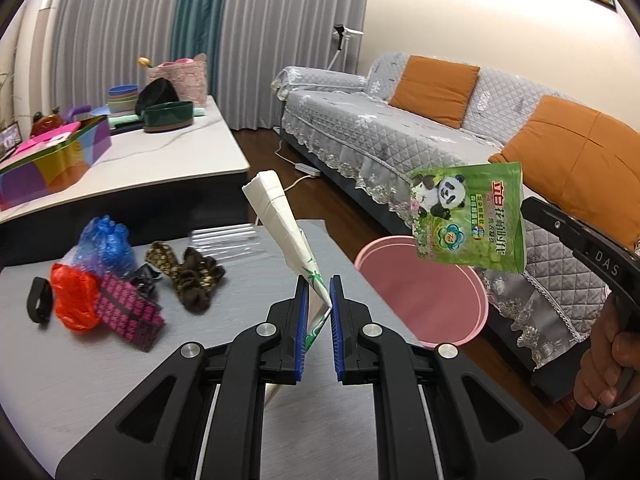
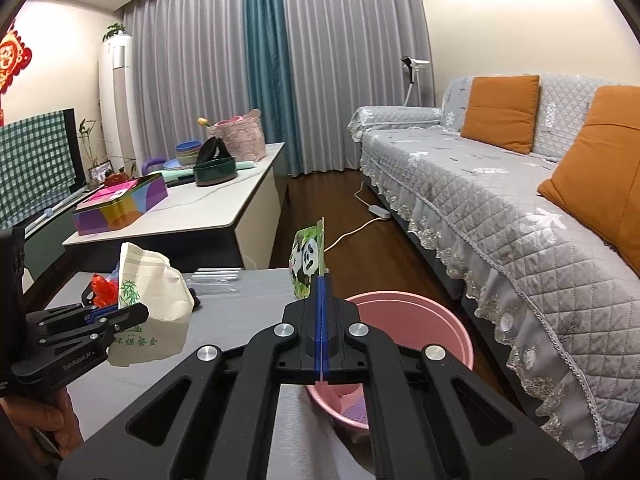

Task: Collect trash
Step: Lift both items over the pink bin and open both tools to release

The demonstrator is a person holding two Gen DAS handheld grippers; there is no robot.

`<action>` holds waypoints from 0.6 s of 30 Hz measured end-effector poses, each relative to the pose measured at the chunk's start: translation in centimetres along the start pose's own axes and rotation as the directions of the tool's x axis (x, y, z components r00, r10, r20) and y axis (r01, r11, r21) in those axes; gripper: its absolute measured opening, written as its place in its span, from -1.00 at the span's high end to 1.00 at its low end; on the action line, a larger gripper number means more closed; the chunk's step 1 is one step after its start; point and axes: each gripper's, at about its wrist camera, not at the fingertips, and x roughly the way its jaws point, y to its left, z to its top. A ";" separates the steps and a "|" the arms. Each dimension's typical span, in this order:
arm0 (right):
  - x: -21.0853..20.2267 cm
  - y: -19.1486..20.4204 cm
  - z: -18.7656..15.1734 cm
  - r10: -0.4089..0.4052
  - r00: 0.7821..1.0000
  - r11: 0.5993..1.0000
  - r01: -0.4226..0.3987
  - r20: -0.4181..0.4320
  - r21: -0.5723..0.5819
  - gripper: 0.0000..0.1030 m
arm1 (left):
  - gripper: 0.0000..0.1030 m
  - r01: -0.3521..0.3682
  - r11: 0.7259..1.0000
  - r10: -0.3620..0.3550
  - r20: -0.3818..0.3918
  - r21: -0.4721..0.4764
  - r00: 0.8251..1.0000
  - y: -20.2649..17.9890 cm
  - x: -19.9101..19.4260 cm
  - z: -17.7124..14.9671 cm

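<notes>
My left gripper is shut on a flattened white paper box with green bamboo print, which sticks up over the grey table. The same paper box shows in the right wrist view, held by the left gripper. My right gripper is shut on a green pouch with a panda, above the near rim of the pink bin. The green pouch hangs over the pink bin in the left wrist view, where only the right gripper's black body shows behind it.
On the grey table lie a blue plastic bag, a red bag, a pink patterned pouch, brown hair ties, a black band and clear wrappers. A white table stands behind, a grey sofa to the right.
</notes>
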 end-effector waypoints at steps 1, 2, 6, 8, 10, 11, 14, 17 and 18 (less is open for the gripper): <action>0.0 -0.3 0.0 -0.004 1.000 1.000 0.004 0.000 0.004 1.00 | 0.80 0.006 1.000 -0.006 -0.003 0.005 1.000 -0.4 0.3 0.0; 0.0 -0.6 0.0 -0.007 1.000 1.000 0.007 0.000 0.006 1.00 | 0.80 0.010 1.000 -0.010 -0.004 0.008 1.000 -0.7 0.4 0.1; -0.1 -2.0 -0.1 -0.026 1.000 0.999 0.026 -0.002 0.023 1.00 | 0.80 0.027 0.999 -0.027 -0.005 0.021 1.000 -1.8 1.1 0.6; 0.0 -2.7 -0.1 -0.041 0.999 0.999 0.041 -0.002 0.030 1.00 | 0.80 0.041 0.999 -0.041 -0.007 0.020 0.999 -2.4 1.5 1.0; 0.1 -3.2 -0.1 -0.055 0.998 0.998 0.055 -0.002 0.034 1.00 | 0.80 0.054 0.998 -0.053 -0.009 0.026 0.999 -3.1 2.1 1.4; 0.2 -3.4 -0.1 -0.059 0.998 0.998 0.059 -0.002 0.034 1.00 | 0.80 0.058 0.998 -0.058 -0.009 0.034 0.998 -3.5 2.4 1.6; 0.6 -4.0 -0.2 -0.080 0.997 0.996 0.080 -0.007 0.031 1.00 | 0.80 0.074 0.996 -0.074 -0.012 0.047 0.997 -4.6 3.4 2.1; 1.0 -4.4 -0.2 -0.090 0.996 0.995 0.091 -0.010 0.033 1.00 | 0.80 0.091 0.994 -0.091 -0.014 0.055 0.996 -5.6 4.4 2.6; 1.1 -4.5 -0.2 -0.095 0.995 0.995 0.095 -0.010 0.032 1.00 | 0.80 0.096 0.994 -0.095 -0.014 0.059 0.995 -5.9 4.7 2.8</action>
